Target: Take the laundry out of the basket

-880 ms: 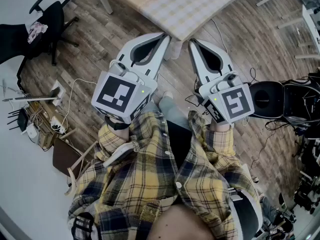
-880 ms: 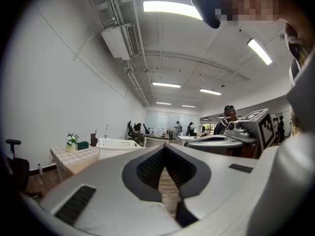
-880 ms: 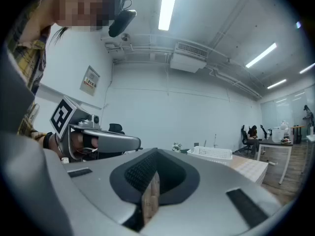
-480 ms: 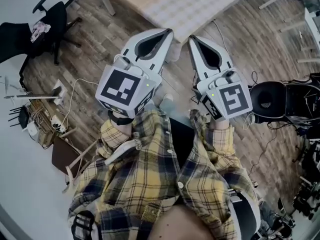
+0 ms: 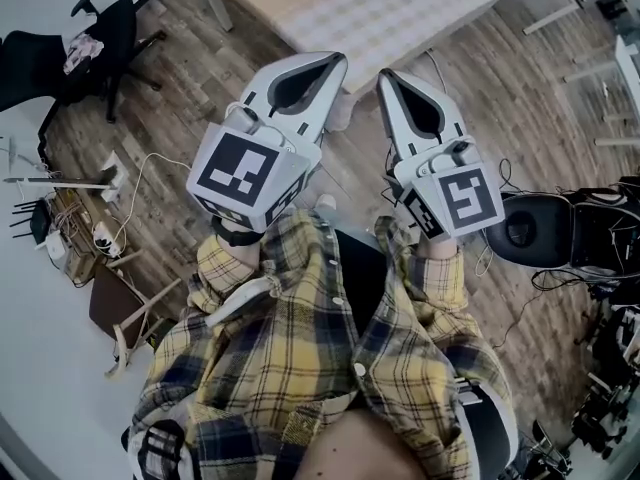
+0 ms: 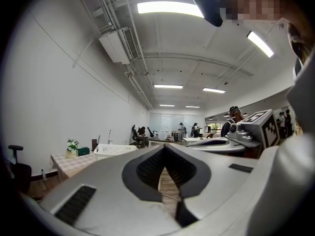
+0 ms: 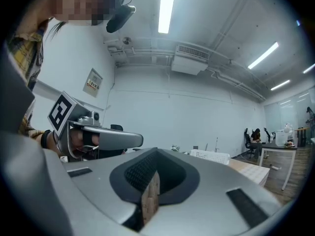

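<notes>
A white slatted laundry basket [image 6: 114, 150] stands on a table with a checked cloth [image 5: 400, 18], well ahead of both grippers; it also shows in the right gripper view as the basket [image 7: 209, 154]. No laundry can be seen in it from here. My left gripper [image 5: 335, 60] and right gripper [image 5: 385, 76] are held side by side in front of my chest, pointing at the table's near edge. The jaws of both are shut with nothing between them. Beyond the left gripper [image 6: 165, 149] and the right gripper [image 7: 156, 154] there is only room.
A small pot of flowers [image 6: 72, 145] sits on the table left of the basket. Wooden floor lies below, with a black office chair [image 5: 100, 38] at the far left, cables and a power strip [image 5: 105, 238] by the wall, and black gear [image 5: 570, 228] at the right.
Both grippers have risen a little and edged toward the table. Their jaws have stayed shut.
</notes>
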